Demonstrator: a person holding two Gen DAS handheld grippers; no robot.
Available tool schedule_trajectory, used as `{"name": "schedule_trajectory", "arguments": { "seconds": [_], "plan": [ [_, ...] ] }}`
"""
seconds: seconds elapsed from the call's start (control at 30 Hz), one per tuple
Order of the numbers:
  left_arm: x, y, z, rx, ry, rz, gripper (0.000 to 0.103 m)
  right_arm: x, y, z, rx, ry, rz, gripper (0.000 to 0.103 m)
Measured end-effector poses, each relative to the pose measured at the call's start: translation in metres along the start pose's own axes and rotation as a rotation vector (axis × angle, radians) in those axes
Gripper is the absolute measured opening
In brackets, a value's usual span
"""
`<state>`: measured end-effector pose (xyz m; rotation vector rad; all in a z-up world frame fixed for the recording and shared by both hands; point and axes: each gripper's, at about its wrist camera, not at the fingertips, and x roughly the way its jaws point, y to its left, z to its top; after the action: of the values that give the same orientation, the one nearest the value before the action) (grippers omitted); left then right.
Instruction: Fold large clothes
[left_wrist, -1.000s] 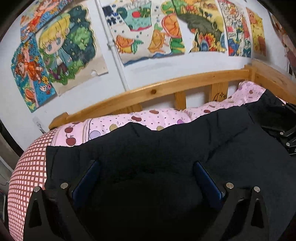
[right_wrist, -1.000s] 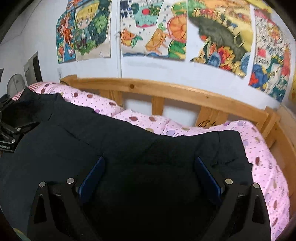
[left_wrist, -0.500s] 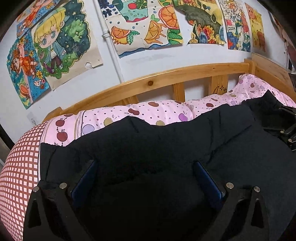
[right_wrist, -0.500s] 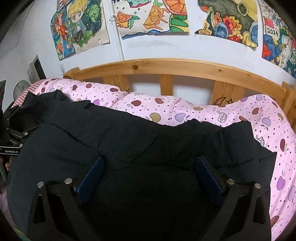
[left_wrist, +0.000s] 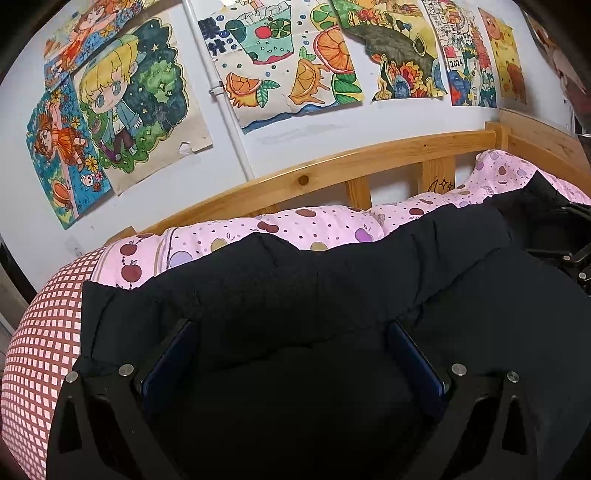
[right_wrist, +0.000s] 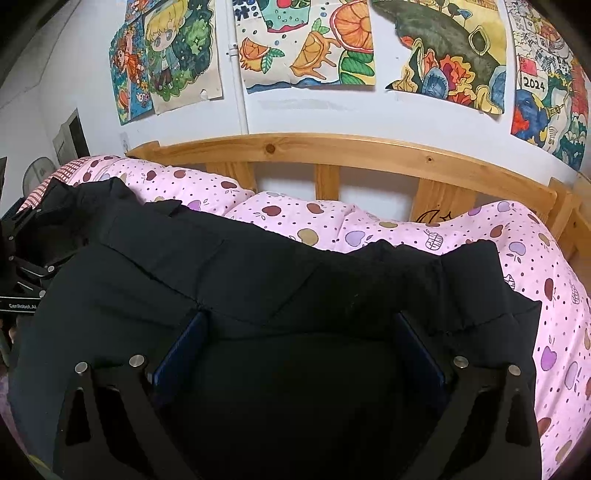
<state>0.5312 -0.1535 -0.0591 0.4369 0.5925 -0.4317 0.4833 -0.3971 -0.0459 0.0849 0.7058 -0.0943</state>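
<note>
Left wrist: left hand-held gripper (left_wrist: 291, 332) jaws spread wide, black jacket (left_wrist: 332, 295) bunched between; right hand-held gripper (right_wrist: 299, 325) likewise, over jacket.

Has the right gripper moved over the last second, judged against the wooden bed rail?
Yes. In the right wrist view the wooden bed rail shifted lower, then partly back up, so the right gripper tilted; its jaws stay open over the black garment.

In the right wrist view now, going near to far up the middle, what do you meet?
Right gripper with blue-padded fingers standing apart → bulky black garment → pink apple-print bedding → pale wooden slatted bed rail → white wall → orange-slice painting.
</note>
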Motion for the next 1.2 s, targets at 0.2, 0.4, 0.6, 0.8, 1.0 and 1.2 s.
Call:
{"name": "schedule_trajectory", "arguments": {
  "seconds": [0.2, 0.4, 0.6, 0.8, 1.0, 1.2],
  "plan": [
    [-0.001, -0.002, -0.001, 0.005, -0.006, 0.008, 0.103, -0.001, 0.001, -0.002, -0.001, -0.012, -0.004, 0.098],
    [-0.008, -0.001, -0.003, -0.001, -0.036, 0.007, 0.103, -0.006, 0.001, -0.003, -0.002, -0.03, -0.008, 0.098],
    [-0.02, 0.003, -0.004, -0.024, -0.075, -0.009, 0.103, -0.018, 0.006, -0.007, -0.023, -0.087, -0.06, 0.098],
    [-0.036, 0.013, -0.002, -0.065, -0.108, -0.018, 0.103, -0.042, 0.012, -0.001, -0.051, -0.144, -0.164, 0.098],
    [-0.053, 0.031, 0.0, -0.113, -0.152, -0.004, 0.103, -0.061, 0.007, 0.0, -0.034, -0.182, -0.226, 0.098],
    [-0.073, 0.069, -0.008, -0.243, -0.152, 0.057, 0.103, -0.089, -0.016, -0.005, 0.047, -0.267, -0.32, 0.098]
  ]
}}
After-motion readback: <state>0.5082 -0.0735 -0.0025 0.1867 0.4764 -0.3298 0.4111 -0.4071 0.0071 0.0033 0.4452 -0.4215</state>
